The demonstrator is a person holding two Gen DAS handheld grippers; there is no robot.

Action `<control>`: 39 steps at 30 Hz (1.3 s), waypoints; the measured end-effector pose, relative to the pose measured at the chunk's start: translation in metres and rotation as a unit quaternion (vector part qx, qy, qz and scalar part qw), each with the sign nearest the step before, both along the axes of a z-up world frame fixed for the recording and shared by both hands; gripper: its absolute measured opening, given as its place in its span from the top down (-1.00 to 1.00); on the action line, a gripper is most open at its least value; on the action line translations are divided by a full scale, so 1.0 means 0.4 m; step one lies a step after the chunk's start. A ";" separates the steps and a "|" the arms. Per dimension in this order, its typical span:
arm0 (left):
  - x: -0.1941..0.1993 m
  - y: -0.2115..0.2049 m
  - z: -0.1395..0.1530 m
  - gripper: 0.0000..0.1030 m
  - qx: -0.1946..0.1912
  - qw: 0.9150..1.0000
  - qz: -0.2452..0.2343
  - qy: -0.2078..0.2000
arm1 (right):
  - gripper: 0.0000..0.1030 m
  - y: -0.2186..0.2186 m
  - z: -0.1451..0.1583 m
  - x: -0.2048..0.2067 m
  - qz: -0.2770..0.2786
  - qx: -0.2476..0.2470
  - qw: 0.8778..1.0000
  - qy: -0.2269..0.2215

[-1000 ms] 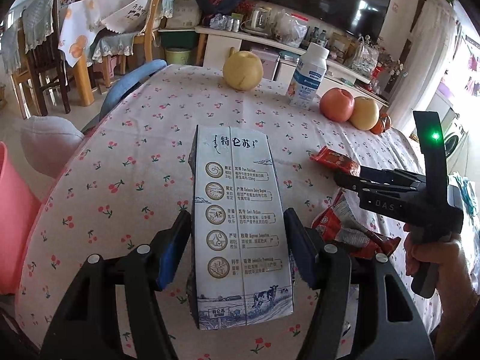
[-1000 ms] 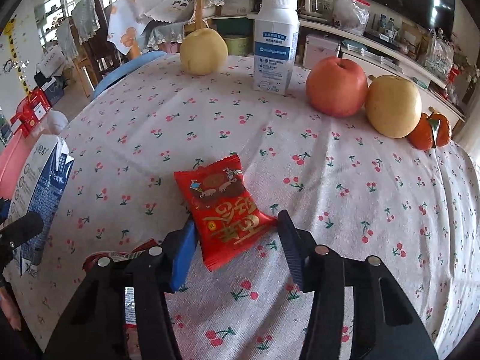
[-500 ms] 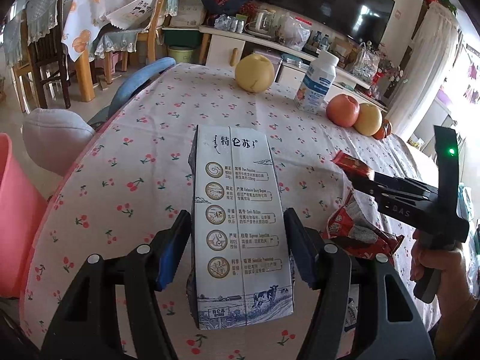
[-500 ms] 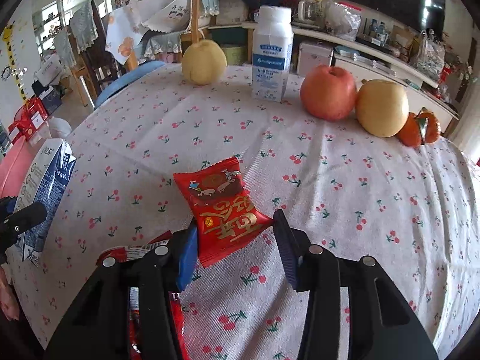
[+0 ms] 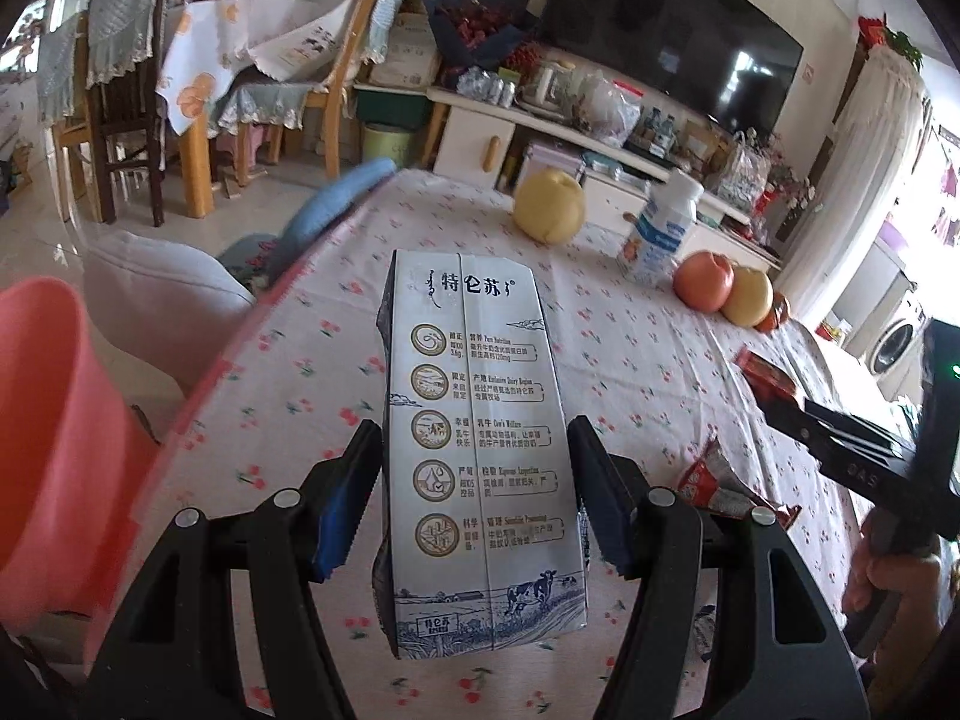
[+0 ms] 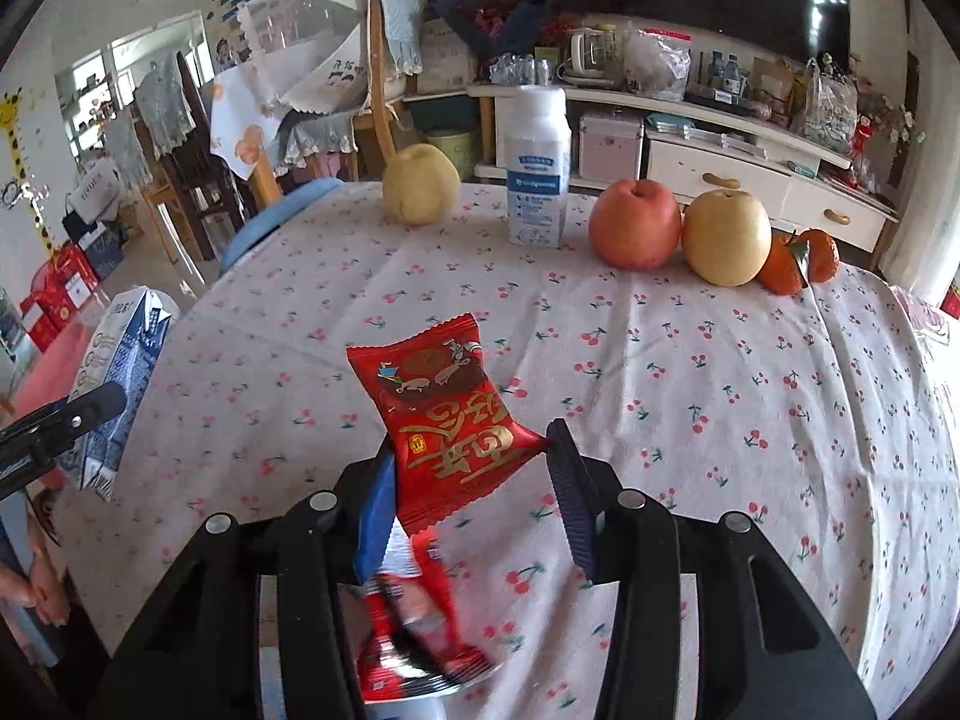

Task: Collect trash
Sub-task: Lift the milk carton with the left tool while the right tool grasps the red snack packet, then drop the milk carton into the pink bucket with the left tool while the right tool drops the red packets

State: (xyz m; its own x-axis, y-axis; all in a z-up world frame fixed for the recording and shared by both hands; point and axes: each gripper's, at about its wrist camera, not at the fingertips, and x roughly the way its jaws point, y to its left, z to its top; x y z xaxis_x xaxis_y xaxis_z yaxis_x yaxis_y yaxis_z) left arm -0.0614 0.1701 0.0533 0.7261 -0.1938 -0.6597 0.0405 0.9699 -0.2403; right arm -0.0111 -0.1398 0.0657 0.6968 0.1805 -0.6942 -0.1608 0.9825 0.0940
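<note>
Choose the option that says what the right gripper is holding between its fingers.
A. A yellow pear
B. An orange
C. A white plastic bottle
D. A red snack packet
D: the right gripper is closed on the red snack packet, lifted off the tablecloth, while the white bottle and the fruit stand untouched at the far side.

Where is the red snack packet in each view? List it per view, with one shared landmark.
Left wrist: red snack packet at the far right edge, in the right gripper.
Right wrist: red snack packet at centre, between the fingers.
Shared landmark: white bottle on the table's far side.
</note>
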 end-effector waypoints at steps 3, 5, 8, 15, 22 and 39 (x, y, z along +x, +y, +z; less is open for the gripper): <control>-0.006 0.030 0.018 -0.25 -0.001 1.000 0.014 -0.012 | 0.07 0.029 0.026 -0.026 0.004 0.009 1.000 -0.009; -0.014 0.055 0.030 -0.26 -0.002 0.999 0.025 -0.020 | 0.07 0.059 0.042 -0.036 0.010 0.009 1.000 -0.015; -0.025 0.099 0.048 -0.26 -0.009 0.999 0.043 -0.032 | 0.07 0.123 0.064 -0.055 0.030 0.006 0.999 -0.024; -0.060 0.249 0.078 -0.25 -0.020 0.992 0.108 -0.055 | 0.07 0.338 0.103 -0.096 0.098 -0.007 0.994 -0.038; -0.105 0.440 0.081 -0.25 -0.031 0.976 0.206 -0.064 | 0.07 0.624 0.126 -0.118 0.189 -0.040 0.980 -0.048; -0.114 0.687 0.015 -0.51 -0.076 0.949 0.307 -0.016 | -0.45 1.036 0.050 -0.108 0.298 -0.093 0.949 -0.040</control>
